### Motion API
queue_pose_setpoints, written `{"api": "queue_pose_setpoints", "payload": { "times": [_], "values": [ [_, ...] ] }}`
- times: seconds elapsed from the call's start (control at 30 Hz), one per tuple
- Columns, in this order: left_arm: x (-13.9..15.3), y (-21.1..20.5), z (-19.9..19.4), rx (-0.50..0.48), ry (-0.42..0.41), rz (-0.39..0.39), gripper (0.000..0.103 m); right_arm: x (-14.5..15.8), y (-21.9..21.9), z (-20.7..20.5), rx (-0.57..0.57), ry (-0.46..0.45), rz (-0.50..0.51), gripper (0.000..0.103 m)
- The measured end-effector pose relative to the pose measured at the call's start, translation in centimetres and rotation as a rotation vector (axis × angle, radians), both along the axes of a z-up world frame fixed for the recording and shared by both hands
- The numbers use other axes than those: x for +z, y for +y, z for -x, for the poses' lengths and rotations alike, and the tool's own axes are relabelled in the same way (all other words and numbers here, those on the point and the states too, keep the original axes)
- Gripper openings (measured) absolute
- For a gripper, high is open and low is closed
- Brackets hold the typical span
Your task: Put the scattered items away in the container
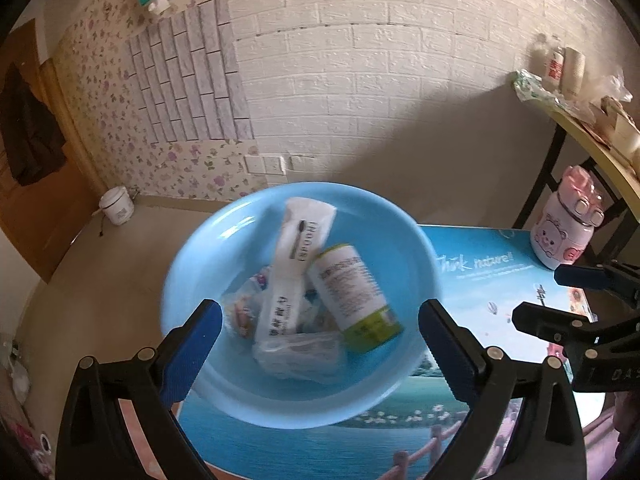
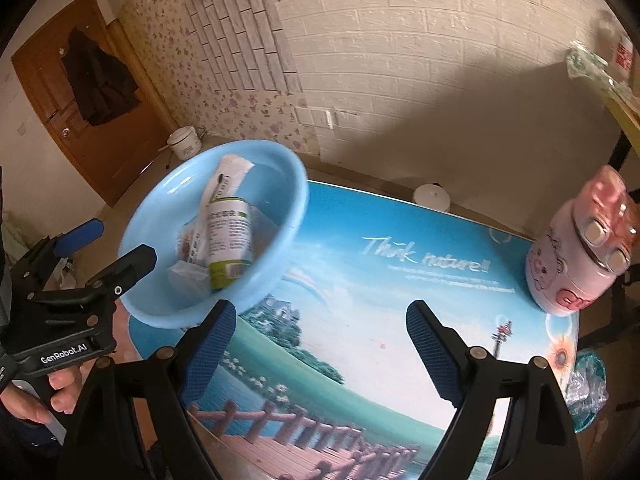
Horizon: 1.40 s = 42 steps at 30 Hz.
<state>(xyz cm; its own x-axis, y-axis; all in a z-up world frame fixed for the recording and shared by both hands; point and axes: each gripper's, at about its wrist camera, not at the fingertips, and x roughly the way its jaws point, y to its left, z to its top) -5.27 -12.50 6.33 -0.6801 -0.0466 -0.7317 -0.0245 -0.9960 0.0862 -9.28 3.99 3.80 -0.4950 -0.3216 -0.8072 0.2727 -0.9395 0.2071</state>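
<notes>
Scenic tabletop [image 2: 360, 320] — filled blue basin [image 1: 200, 248], left gripper [image 1: 320, 344] and right gripper [image 2: 316, 344] both agape.

The blue basin [image 2: 216, 232] takes up the far left corner of the table [image 2: 360, 320], overhanging its edge, crowded with a green-capped bottle [image 2: 228, 240], a spoon packet [image 2: 226, 180] and small wrappers. The pink bottle [image 2: 580, 244] blocks the far right corner. Between them the tabletop lies bare, giving free passage through the middle and near side.

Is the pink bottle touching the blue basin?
Apart. The right wrist view shows the pink bottle standing far from the blue basin, with bare tabletop between.
</notes>
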Motion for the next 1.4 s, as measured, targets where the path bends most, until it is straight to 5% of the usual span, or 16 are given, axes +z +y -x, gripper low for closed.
{"api": "queue_pose_setpoints", "payload": {
  "times": [0.7,1.4],
  "values": [
    [-0.6,10.1,-0.7,-0.166,-0.027,0.015,0.103,-1.0,9.0,-1.4,-0.133,-0.036,-0.003,0.088],
    [-0.8,9.0,-0.3,-0.128,-0.064,0.007,0.103,-1.2,9.0,-1.1,-0.160,-0.051,-0.007,0.088]
  ]
}}
